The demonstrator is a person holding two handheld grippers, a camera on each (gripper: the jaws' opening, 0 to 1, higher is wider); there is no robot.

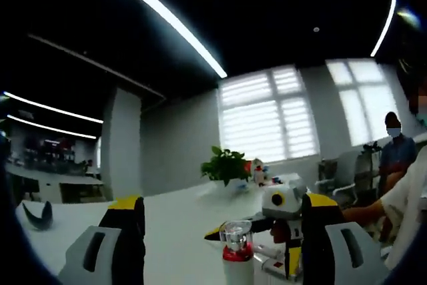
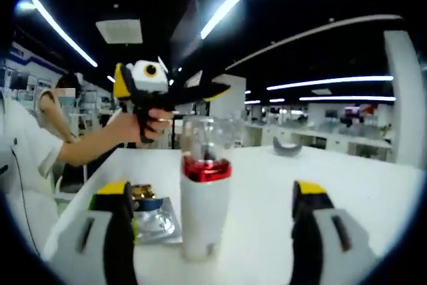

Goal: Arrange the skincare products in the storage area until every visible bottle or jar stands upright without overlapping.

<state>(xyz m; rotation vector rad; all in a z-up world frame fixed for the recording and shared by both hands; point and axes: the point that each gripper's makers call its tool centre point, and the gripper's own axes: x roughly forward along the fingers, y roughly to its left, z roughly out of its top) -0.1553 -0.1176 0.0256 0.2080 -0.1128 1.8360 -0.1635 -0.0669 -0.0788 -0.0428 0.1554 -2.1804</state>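
White pump bottle with a red collar stands upright on the table between the right gripper's spread, empty jaws. Left gripper also gapes empty. Foil sachets beside it seemingly remain unsorted.

A white bottle with a red collar and clear cap stands on a white table.

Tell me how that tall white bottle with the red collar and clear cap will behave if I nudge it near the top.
The tall white bottle with the red collar and clear cap stands upright on the white table. It looks tall and narrow, so a high push would probably tip it. Its smooth, glossy body may slip between jaws. The right gripper is open around it.
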